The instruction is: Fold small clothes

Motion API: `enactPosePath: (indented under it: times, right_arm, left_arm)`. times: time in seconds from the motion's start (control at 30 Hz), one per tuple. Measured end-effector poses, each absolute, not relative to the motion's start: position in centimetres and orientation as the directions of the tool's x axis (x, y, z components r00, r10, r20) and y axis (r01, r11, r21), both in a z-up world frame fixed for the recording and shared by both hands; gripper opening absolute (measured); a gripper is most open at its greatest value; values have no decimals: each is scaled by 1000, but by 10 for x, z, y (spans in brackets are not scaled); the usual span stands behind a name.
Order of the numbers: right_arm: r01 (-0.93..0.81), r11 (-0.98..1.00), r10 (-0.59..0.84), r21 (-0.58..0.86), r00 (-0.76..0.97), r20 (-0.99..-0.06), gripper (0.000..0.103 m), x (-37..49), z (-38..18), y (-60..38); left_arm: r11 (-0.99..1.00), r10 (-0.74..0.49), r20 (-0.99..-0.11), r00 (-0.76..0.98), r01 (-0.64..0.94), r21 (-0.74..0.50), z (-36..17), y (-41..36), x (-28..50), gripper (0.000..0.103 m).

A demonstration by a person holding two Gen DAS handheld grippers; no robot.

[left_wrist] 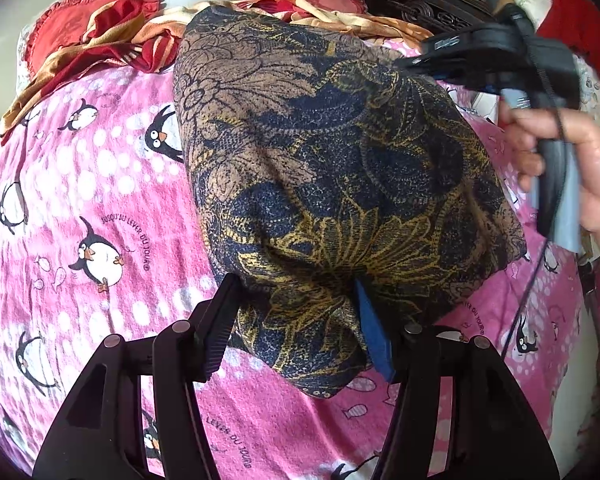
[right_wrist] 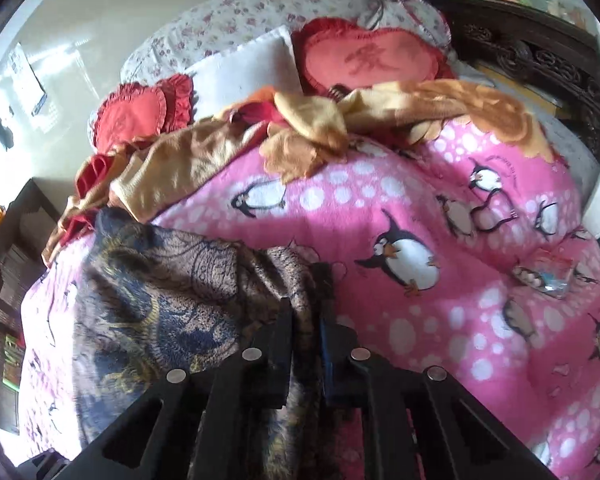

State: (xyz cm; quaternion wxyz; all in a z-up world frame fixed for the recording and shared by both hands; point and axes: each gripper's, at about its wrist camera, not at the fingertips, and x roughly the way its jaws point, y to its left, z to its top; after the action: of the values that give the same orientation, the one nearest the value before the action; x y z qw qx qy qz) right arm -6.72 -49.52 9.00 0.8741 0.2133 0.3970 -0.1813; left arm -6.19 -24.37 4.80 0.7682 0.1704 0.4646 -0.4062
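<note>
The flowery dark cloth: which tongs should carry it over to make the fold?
Probably right. The right tongs pinch the cloth tightly; the left tongs sit wider around a bunched part.

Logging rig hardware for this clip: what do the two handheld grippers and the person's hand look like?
Both grippers are matte black plastic with cut-out linkage arms and round silver pivot pins. The left gripper has one ribbed black finger and one blue pad. The right gripper shows a blue pad too. From the left wrist view, its grey-blue handle trails a thin black cable, in a bare right hand with a pink cuff.

Left claw (left_wrist: 296,304) and right claw (left_wrist: 412,65) lift patterned garment (left_wrist: 320,168).
</note>
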Motion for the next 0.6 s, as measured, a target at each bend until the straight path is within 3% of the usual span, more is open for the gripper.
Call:
enactPosePath:
  times: [0.17, 0.3, 0.4, 0.57, 0.6]
  right_arm:
    - [380, 877, -43, 296, 674, -738, 12, -95, 123, -464]
    - [314, 928, -46, 198, 626, -779, 34, -105, 114, -424]
    - [362, 924, -115, 122, 569, -814, 36, -104, 87, -425]
    - [390, 890, -50, 235, 596, -802, 42, -114, 85, -442]
    - [392, 886, -47, 247, 607, -793, 49, -118, 88, -443]
  left_arm:
    - [622, -463, -851, 247, 775, -114, 47, -243, -62, 57]
    - [632, -452, -853, 261, 768, -101, 47, -245, -64, 57]
    - [638, -448, -854, 265, 764, -98, 48, -245, -64, 57]
    - [636, -461, -846, 268, 764, -105, 62, -238, -64, 57]
    - [639, -481, -834, 270, 760, -122, 69, -235, -60, 59]
